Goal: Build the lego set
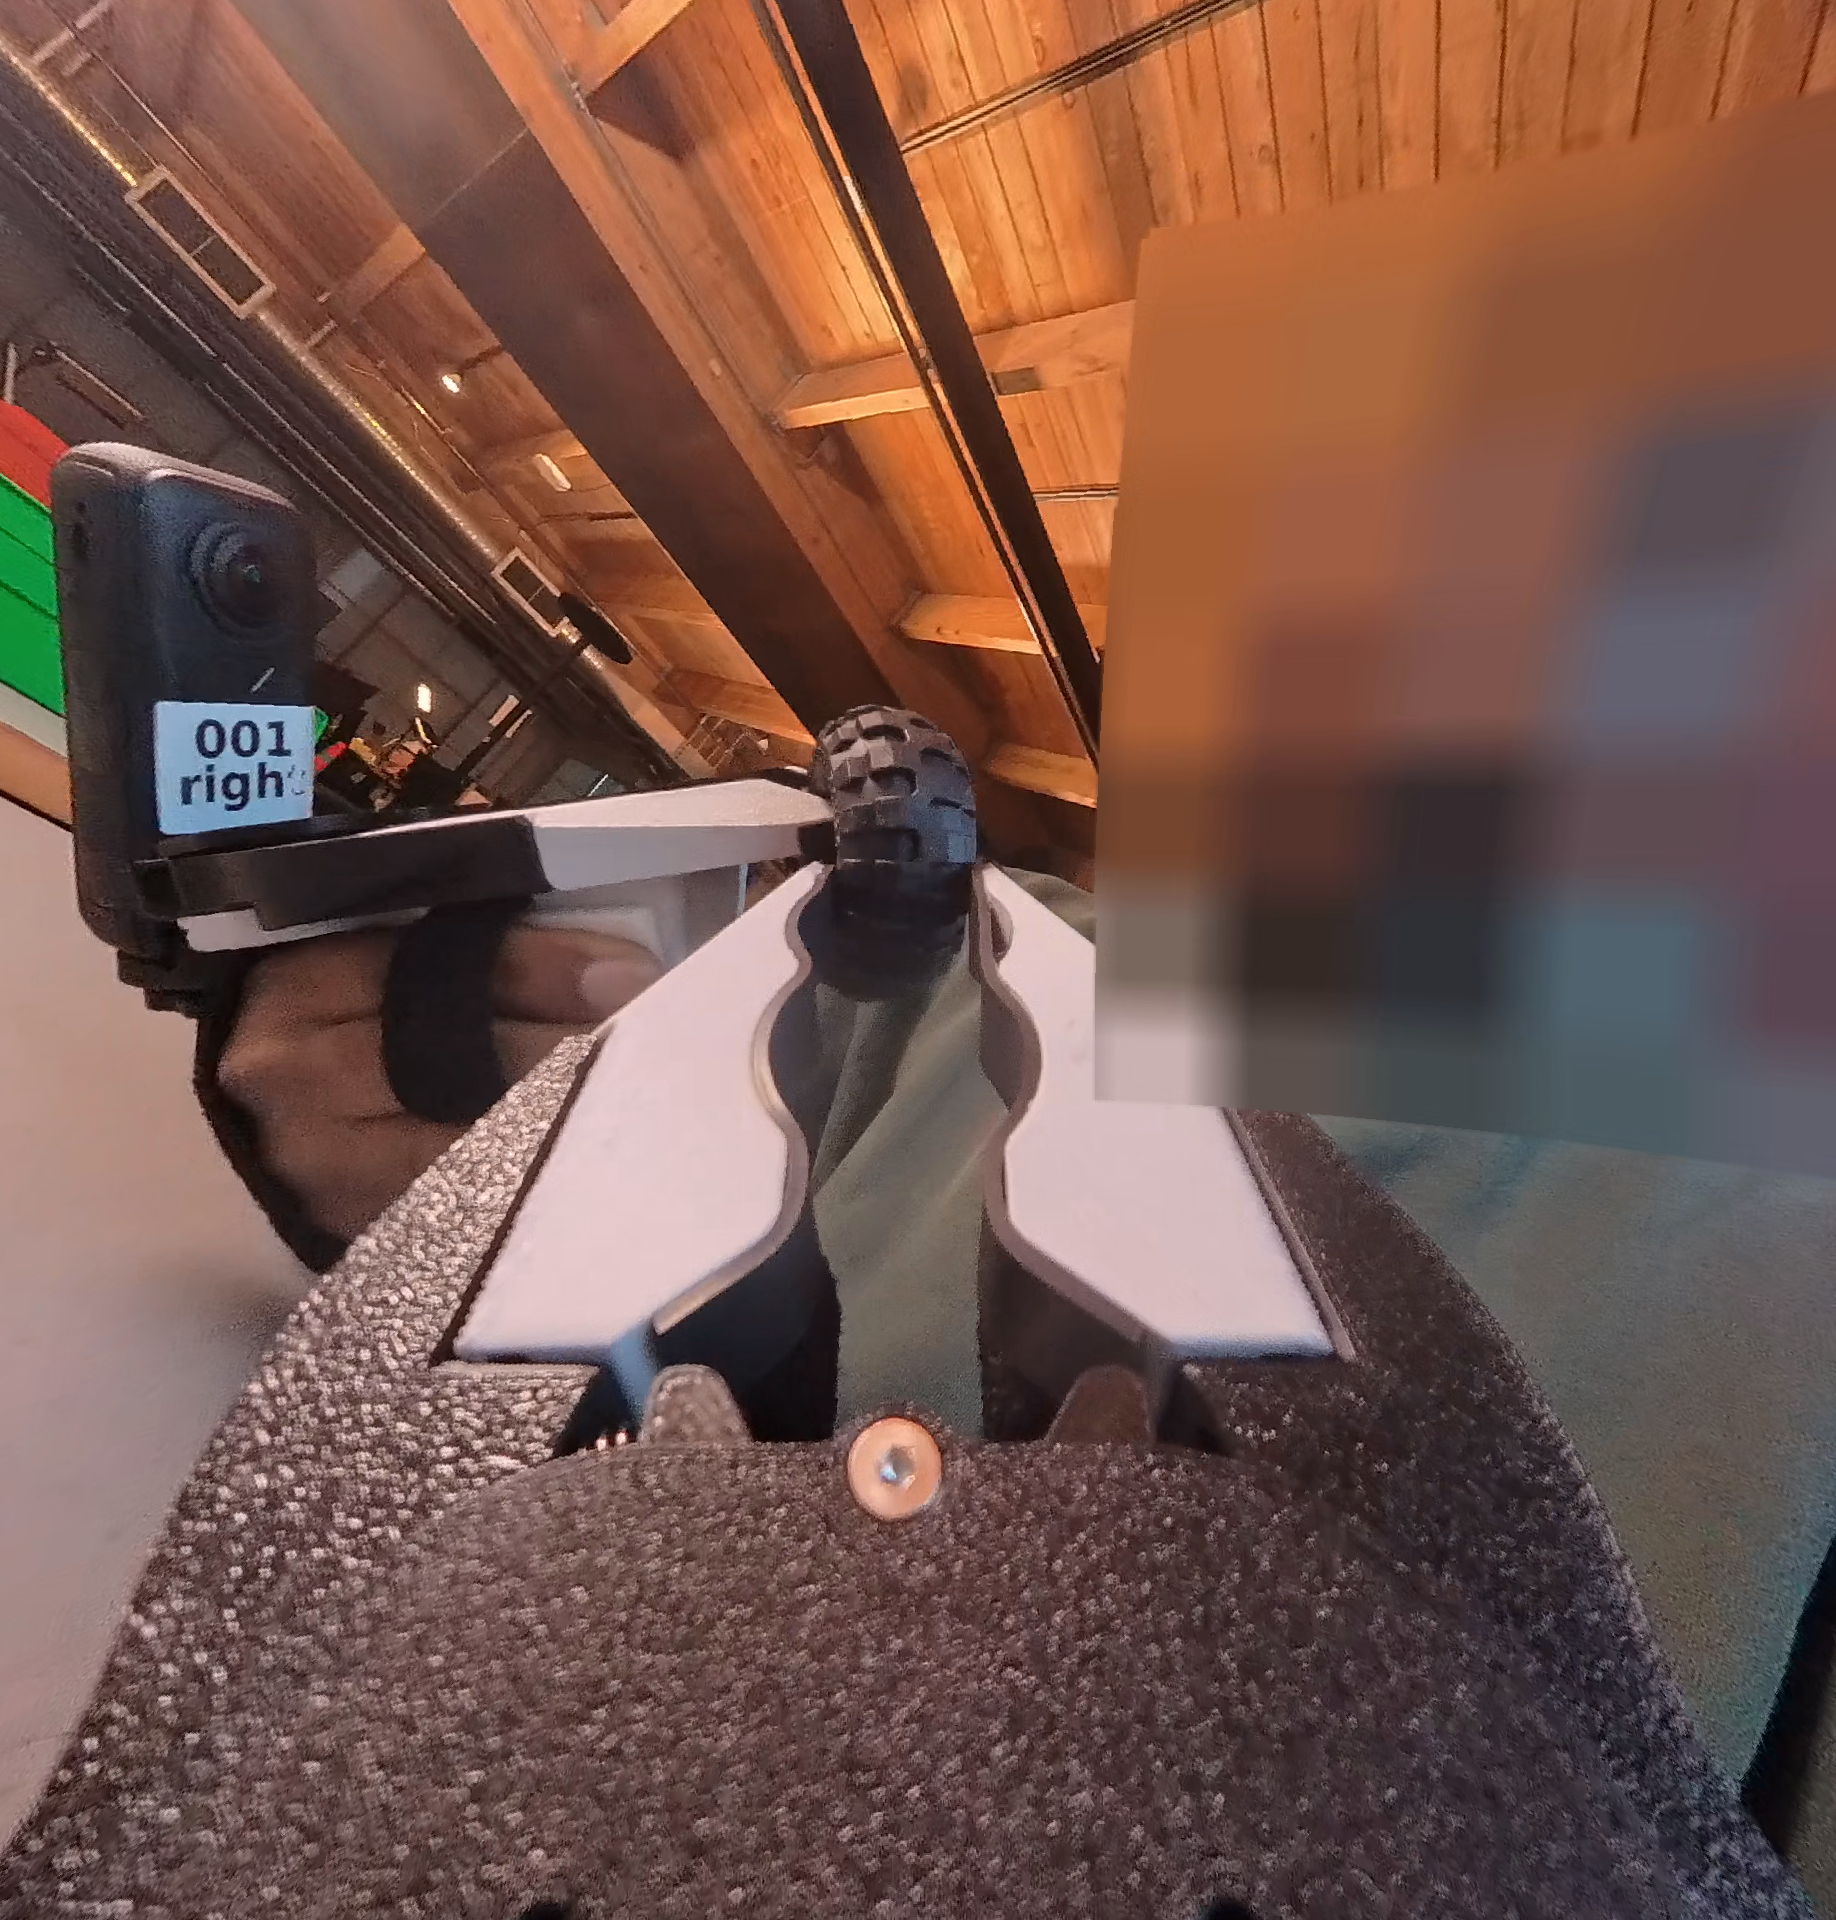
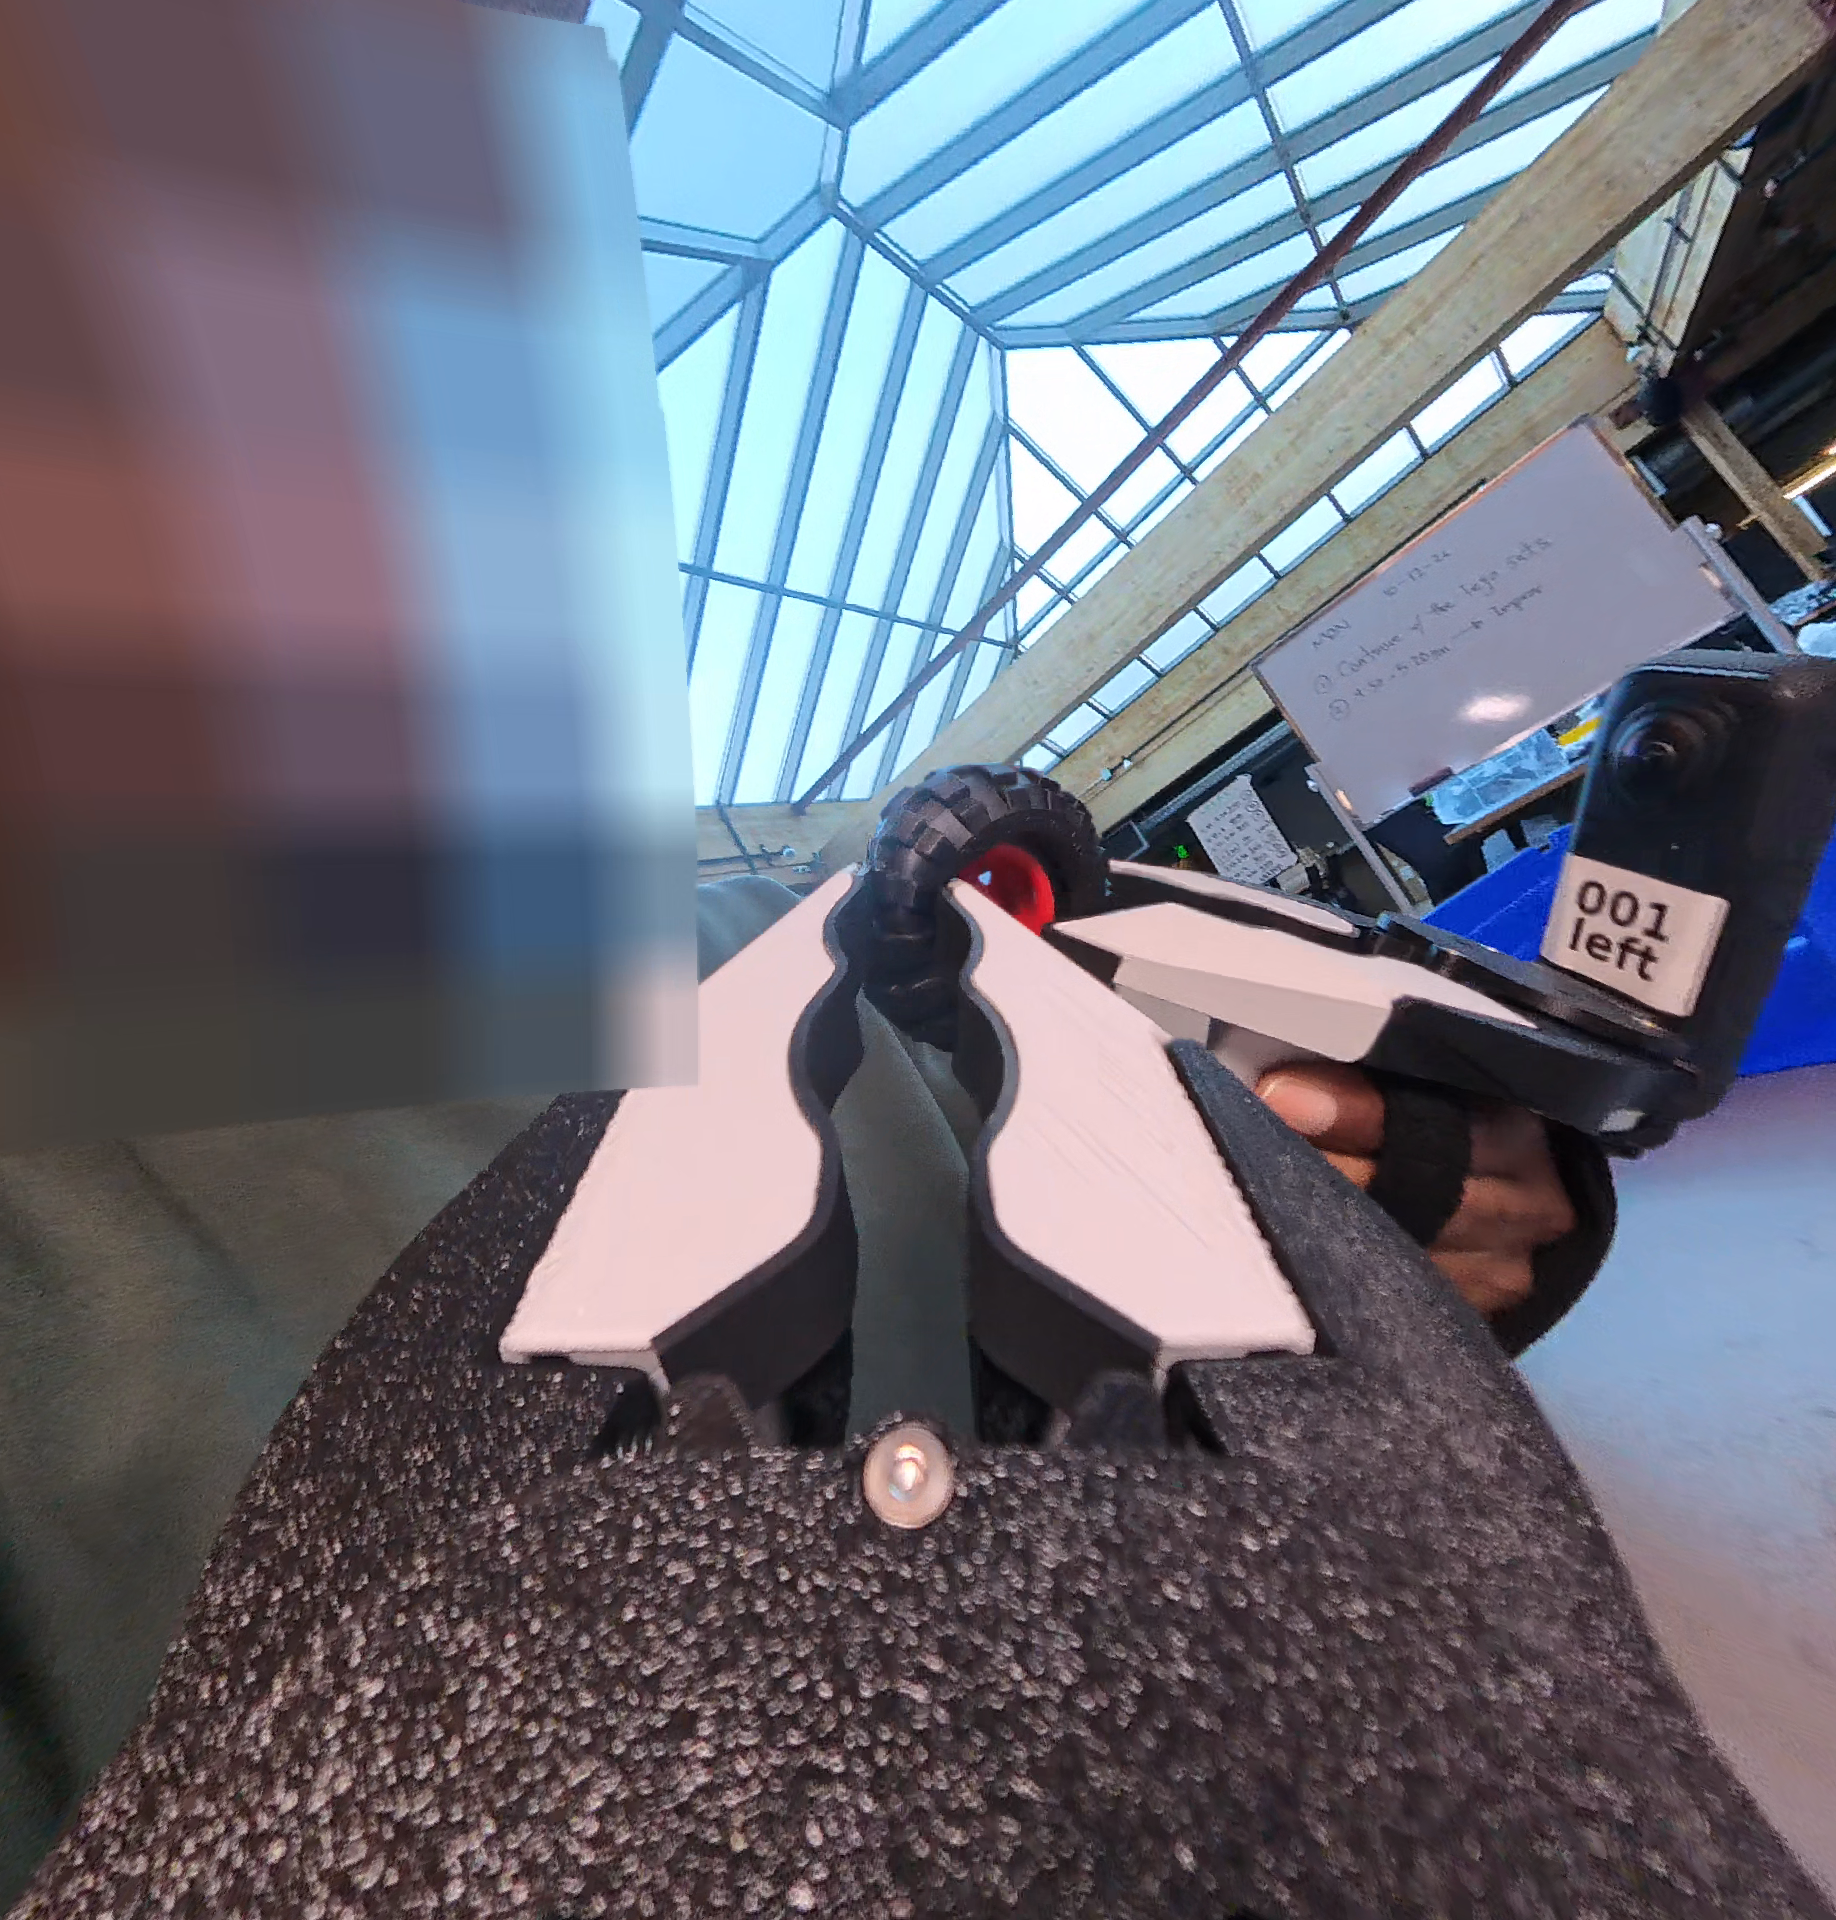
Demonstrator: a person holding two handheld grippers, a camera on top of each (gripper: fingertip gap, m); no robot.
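fingers [image 1: 685,1122]: light grey tops, dark wavy inner edges
housing [image 1: 893,1662]: black, pebbled texture
screw [image 1: 892,1472]: one, silver, centred
camera [image 2: 1714,831]: black block with a white sticker
sleeve [image 2: 166,1299]: dark green
finger strap [image 2: 1418,1164]: black

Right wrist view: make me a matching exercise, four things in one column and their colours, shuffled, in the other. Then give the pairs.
Things:
1. tyre
2. hub
3. bin
4. whiteboard

Colours:
a. white
b. red
c. black
d. blue

Pairs: 1-c, 2-b, 3-d, 4-a.
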